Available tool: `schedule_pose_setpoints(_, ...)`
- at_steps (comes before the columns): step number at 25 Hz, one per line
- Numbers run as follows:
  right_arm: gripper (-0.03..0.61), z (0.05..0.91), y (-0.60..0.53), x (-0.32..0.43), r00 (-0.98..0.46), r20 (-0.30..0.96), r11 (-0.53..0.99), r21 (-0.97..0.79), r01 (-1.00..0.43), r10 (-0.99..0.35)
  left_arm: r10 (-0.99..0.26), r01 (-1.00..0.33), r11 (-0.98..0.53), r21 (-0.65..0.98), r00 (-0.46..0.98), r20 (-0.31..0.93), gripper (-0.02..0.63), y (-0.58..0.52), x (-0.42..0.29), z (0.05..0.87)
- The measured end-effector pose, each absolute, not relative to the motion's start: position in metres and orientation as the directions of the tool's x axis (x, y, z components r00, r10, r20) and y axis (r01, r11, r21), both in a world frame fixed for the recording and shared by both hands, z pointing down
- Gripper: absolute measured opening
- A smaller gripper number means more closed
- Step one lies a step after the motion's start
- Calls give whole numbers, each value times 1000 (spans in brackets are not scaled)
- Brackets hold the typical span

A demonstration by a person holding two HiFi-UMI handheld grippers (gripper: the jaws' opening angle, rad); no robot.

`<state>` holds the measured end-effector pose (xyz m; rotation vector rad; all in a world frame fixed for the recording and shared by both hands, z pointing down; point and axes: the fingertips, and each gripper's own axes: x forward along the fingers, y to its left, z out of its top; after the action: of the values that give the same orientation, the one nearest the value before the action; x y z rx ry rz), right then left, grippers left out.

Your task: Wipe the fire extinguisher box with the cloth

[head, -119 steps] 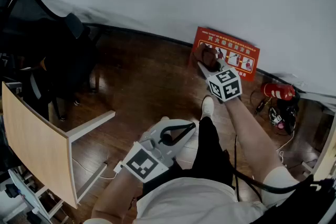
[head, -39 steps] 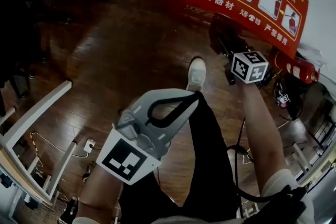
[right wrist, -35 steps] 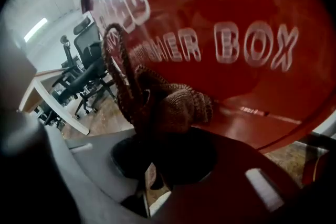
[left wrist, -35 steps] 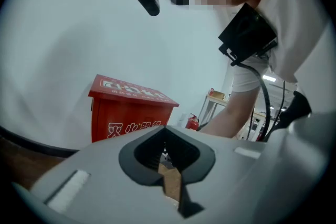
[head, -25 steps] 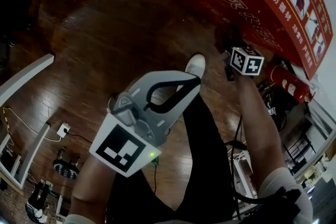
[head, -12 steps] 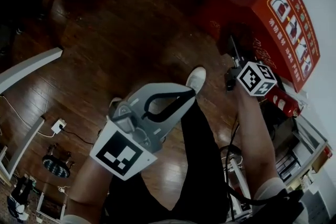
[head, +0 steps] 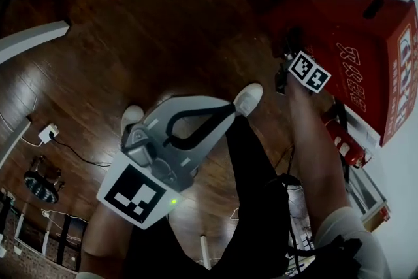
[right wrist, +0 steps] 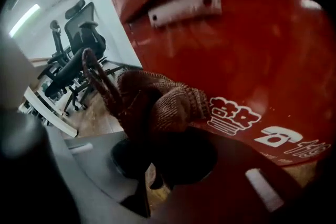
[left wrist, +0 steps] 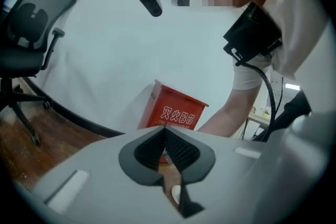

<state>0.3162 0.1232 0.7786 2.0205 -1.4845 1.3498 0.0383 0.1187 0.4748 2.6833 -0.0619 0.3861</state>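
The red fire extinguisher box stands against the white wall at the right of the head view; it also shows small in the left gripper view. In the right gripper view its red side with white print fills the frame. My right gripper is shut on a brown knitted cloth, which presses on that red face. Its marker cube sits beside the box. My left gripper hangs over the person's legs, away from the box, jaws together with nothing between them.
A red fire extinguisher lies on the wood floor by the box. White shoes stand below the grippers. A plug and cable lie at the left near a white table leg. Office chairs stand further off.
The head view has swung so the box now sits at the right. My right gripper, still shut on the cloth, has gone from the box's pictured front round to its side. The left gripper has stayed shut.
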Motion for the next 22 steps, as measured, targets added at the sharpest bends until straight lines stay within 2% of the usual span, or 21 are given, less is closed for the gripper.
schedule_pose_setpoints(3, 61, 785, 124, 316, 19, 834, -427, -263, -865, -552, -19, -137, -903, 408, 960, 280, 0, 109, 21, 475)
schedule_pose_setpoints(6, 61, 750, 119, 293, -11, 850, -357, -233, -905, -527, -45, -160, -897, 413, 960, 275, 0, 95, -2, 456)
schedule_pose_setpoints(9, 61, 673, 112, 249, -81, 867, -164, -184, -969, -491, -64, -169, -896, 412, 965, 256, 0, 82, -23, 418)
schedule_pose_setpoints(12, 61, 566, 109, 209, -140, 909, 148, -88, -985, -392, -64, -148, -911, 386, 973, 223, 0, 71, -39, 369)
schedule_pose_setpoints(15, 61, 464, 83, 190, -137, 960, 523, 11, -852, -243, -69, -133, -931, 339, 979, 193, 0, 47, -52, 317)
schedule_pose_setpoints(17, 61, 411, 68, 192, -98, 992, 707, -12, -708, -81, -60, -114, -938, 328, 984, 170, 0, 32, -58, 283)
schedule_pose_setpoints(19, 61, 378, 60, 209, -39, 996, 798, -92, -595, 86, -43, -84, -944, 318, 990, 135, 0, 23, -56, 255)
schedule_pose_setpoints(22, 61, 370, 31, 252, 39, 976, 868, -171, -467, 213, -56, -98, -950, 298, 988, 144, 0, 6, -46, 248)
